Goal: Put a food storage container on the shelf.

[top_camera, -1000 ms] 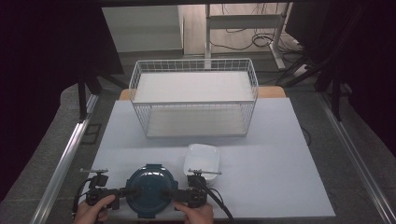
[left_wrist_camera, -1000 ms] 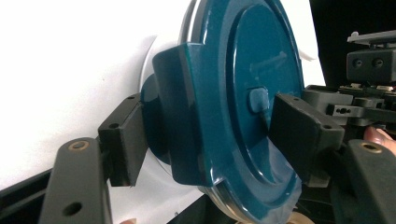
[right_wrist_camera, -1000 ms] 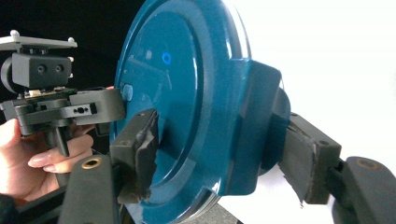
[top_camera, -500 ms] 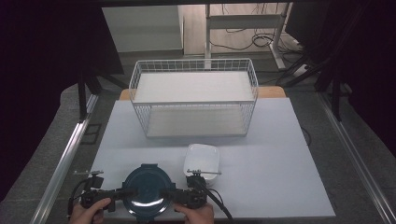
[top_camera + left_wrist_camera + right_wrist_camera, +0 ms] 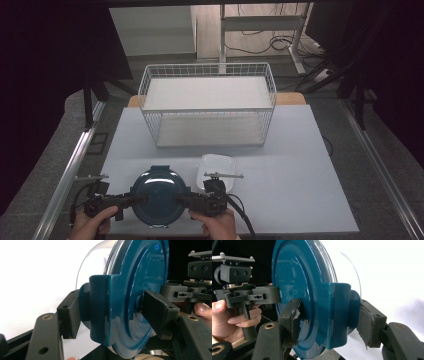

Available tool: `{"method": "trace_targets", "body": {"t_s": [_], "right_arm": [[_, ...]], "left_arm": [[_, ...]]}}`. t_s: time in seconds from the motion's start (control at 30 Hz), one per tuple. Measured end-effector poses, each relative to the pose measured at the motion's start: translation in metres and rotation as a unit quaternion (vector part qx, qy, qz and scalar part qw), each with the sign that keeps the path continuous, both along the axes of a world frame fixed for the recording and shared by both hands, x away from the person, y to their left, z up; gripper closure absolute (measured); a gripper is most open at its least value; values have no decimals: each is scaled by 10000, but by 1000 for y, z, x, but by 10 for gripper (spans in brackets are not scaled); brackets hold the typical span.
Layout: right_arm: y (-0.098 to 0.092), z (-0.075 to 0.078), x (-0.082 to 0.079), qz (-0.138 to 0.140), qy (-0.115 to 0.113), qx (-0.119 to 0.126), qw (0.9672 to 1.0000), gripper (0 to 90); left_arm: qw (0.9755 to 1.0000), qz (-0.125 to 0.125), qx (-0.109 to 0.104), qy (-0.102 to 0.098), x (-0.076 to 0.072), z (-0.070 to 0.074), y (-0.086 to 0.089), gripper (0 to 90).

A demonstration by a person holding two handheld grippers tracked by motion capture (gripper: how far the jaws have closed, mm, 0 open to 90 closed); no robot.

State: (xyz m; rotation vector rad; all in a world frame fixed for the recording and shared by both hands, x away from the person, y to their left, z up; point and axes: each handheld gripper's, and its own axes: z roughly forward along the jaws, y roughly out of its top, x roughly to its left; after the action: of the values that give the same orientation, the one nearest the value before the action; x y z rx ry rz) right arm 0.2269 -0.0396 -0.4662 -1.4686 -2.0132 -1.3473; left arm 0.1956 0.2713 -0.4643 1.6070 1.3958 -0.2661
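Observation:
A round clear container with a dark teal lid (image 5: 160,195) hangs just above the table's front edge, held level between both grippers. My left gripper (image 5: 134,200) is shut on the lid's left side clip (image 5: 100,305), one pad under the clip and one on the lid top (image 5: 135,277). My right gripper (image 5: 184,201) is shut on the opposite clip (image 5: 337,310); its jaws have just been closing on it. In the left gripper view my left gripper (image 5: 113,315) straddles the rim; in the right gripper view my right gripper (image 5: 330,322) does the same.
A small white square container (image 5: 216,167) sits on the white table (image 5: 300,190) just behind my right gripper. A white wire basket (image 5: 207,110) stands at the back centre. Metal rails run along both table sides.
Both hands have risen together, lifting the teal-lidded container off the table. The white container and basket have not moved.

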Motion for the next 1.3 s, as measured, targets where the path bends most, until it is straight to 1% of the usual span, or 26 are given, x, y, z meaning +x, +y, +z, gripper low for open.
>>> {"method": "trace_targets", "body": {"t_s": [0.1, 0.3, 0.43, 0.47, 0.5, 0.57, 0.6, 0.63, 0.77, 0.9, 1.17, 1.3], "right_arm": [[-5, 9, 5, 10, -73, -8, 10000, 412], [-17, 27, 16, -9, -270, 11, 9996, 412], [-25, 35, 25, -25, -355, 3, 9994, 412], [-29, 37, 30, -23, -393, 1, 9992, 412], [-29, 37, 30, -23, -393, 1, 9992, 412], [-33, 40, 35, -30, -412, -7, 9991, 412], [-37, 43, 39, -41, -458, -41, 9989, 411], [-37, 43, 39, -41, -458, -41, 9989, 411], [-43, 52, 48, -80, -544, -135, 9984, 411], [-48, 60, 57, -106, -599, -177, 9980, 411], [-53, 74, 69, -81, -744, -199, 9970, 411], [-55, 79, 74, -74, -744, -185, 9970, 411]], "left_arm": [[10000, -2, 10, -64, 6, 10, -5, 350], [9997, -43, 34, -256, 19, 26, -17, 350], [9994, -104, 63, -310, 30, 33, -25, 350], [9993, -127, 81, -345, 36, 36, -30, 350], [9993, -127, 81, -345, 36, 36, -30, 350], [9992, -151, 77, -366, 41, 38, -34, 349], [9992, -179, 62, -342, 45, 39, -35, 350], [9993, -204, 49, -325, 48, 40, -37, 350], [9992, -300, -14, -274, 62, 44, -42, 350], [9988, -348, -17, -332, 73, 51, -47, 350], [9984, -354, -9, -442, 83, 63, -51, 351], [9982, -369, 20, -467, 88, 70, -53, 351]]}}
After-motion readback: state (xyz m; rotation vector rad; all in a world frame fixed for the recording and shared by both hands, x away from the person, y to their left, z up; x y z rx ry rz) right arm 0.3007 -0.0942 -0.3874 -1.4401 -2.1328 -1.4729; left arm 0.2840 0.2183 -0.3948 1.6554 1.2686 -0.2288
